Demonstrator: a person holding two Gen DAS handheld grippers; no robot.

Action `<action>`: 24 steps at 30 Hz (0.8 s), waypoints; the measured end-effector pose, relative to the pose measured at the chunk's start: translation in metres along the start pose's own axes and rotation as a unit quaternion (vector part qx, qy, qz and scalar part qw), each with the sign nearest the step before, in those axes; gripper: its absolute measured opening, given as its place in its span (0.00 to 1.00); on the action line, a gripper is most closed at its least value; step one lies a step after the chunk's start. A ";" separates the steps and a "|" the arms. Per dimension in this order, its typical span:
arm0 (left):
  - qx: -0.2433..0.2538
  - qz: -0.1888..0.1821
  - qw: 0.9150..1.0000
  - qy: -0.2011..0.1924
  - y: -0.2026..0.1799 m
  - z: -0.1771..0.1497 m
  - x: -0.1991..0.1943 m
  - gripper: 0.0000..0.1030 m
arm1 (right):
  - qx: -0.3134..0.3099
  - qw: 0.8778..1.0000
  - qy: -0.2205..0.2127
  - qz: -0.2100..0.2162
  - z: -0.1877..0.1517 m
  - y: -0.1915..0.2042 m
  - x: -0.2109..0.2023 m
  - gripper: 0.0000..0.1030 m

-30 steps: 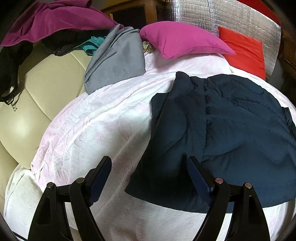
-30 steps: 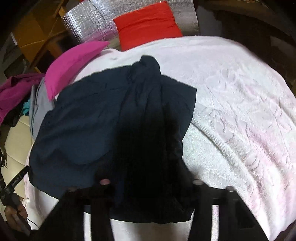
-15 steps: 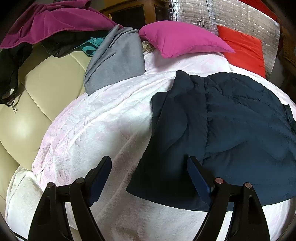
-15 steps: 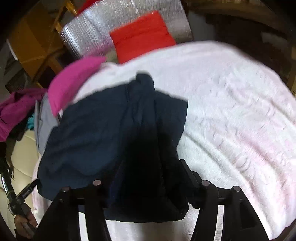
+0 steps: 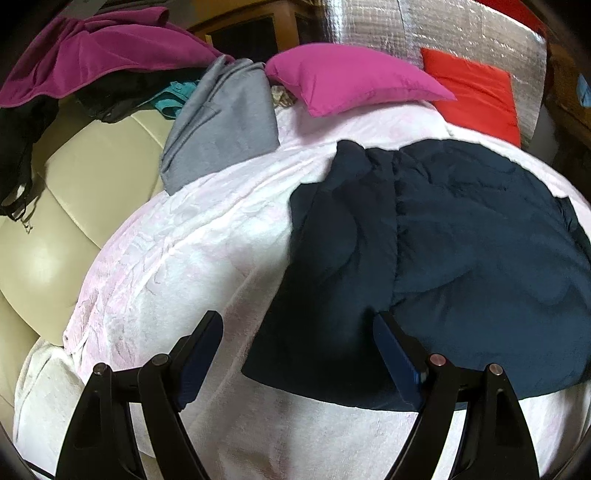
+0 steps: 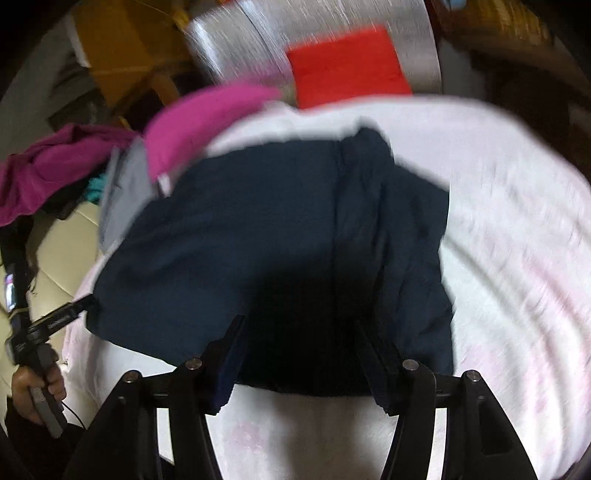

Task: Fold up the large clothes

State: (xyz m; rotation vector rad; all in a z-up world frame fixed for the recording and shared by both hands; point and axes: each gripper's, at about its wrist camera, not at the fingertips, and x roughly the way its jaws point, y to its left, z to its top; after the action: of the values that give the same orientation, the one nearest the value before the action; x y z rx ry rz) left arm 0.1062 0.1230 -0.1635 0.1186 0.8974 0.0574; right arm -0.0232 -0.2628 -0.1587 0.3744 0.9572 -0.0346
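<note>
A large dark navy garment (image 5: 443, 258) lies partly folded on a white-pink blanket (image 5: 184, 251); it also shows in the right wrist view (image 6: 280, 236). My left gripper (image 5: 295, 328) is open and empty, above the garment's near left corner. My right gripper (image 6: 299, 328) is open and empty, just above the garment's near edge. The right wrist view is blurred by motion. The left gripper (image 6: 55, 321) and the hand holding it show at the far left of the right wrist view.
A pink pillow (image 5: 351, 77) and a red pillow (image 5: 476, 96) lie at the far end before a silver foil panel (image 5: 443, 33). A grey garment (image 5: 221, 122), purple cloth (image 5: 92, 55) and dark clothes hang over a cream sofa (image 5: 55, 221) at left.
My right gripper has pulled back and up from the navy garment and now stands open and clear of the cloth. My left gripper has stayed almost still.
</note>
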 end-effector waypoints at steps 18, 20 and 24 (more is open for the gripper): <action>-0.002 -0.040 0.997 -0.068 -0.018 -0.023 -0.118 0.87 | -0.035 0.996 -0.076 -0.006 -0.015 0.050 -0.096 0.72; 0.001 -0.033 0.995 -0.096 -0.020 -0.020 -0.150 0.87 | -0.055 0.993 -0.104 -0.014 -0.013 0.062 -0.122 0.74; 0.009 -0.013 0.989 -0.147 -0.021 -0.018 -0.204 0.90 | -0.090 0.982 -0.162 -0.032 -0.019 0.089 -0.172 0.80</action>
State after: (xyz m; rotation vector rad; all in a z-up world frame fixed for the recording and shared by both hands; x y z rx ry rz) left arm -0.0347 0.0830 -0.0190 0.1288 0.6055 0.0077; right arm -0.1211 -0.1963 -0.0040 0.1627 0.6435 -0.0646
